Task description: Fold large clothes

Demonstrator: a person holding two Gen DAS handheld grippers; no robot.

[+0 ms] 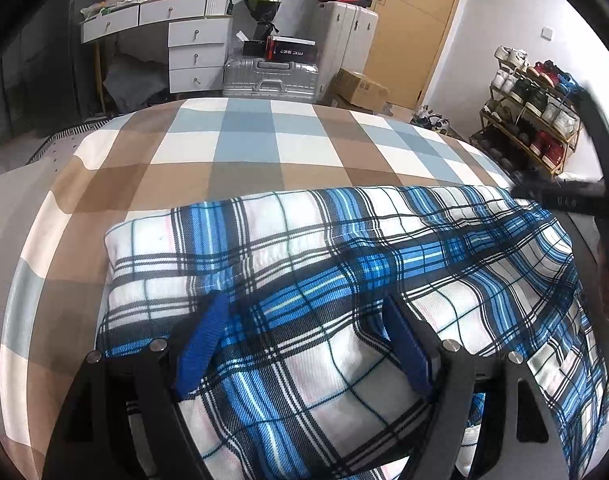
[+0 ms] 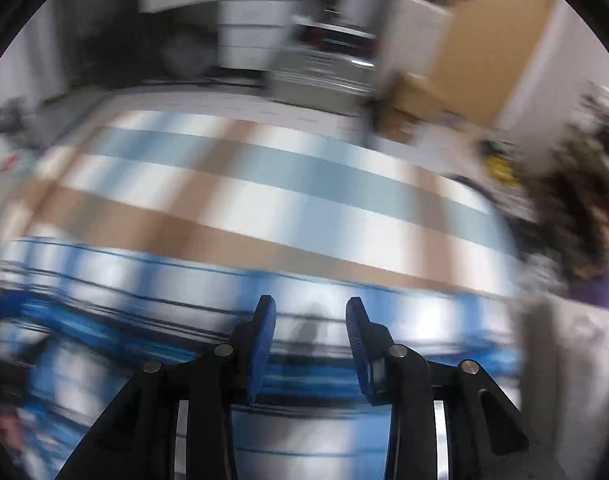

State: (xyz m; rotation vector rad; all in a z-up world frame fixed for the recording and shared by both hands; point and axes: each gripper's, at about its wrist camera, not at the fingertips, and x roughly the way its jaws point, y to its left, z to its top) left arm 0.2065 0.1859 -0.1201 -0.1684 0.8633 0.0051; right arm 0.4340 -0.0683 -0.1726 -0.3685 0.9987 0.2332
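Note:
A blue, white and black plaid garment (image 1: 344, 280) lies folded across the near part of the bed. My left gripper (image 1: 304, 320) hovers over its near left portion. Its blue pads (image 1: 204, 332) stand wide apart and open, with the cloth spread beneath and between them. In the right wrist view, heavily blurred by motion, my right gripper (image 2: 310, 320) is above the same plaid garment (image 2: 144, 280). Its fingers are partly apart with nothing visibly pinched between them. A black tool body (image 1: 564, 196) reaches in at the garment's far right corner in the left wrist view.
The bed has a brown, blue and white checked cover (image 1: 244, 148). Beyond it stand a white dresser (image 1: 192, 40), silver suitcases (image 1: 270, 78), cardboard boxes (image 1: 360, 88) and a wooden door (image 1: 416, 20). A shoe rack (image 1: 532, 120) is at the right.

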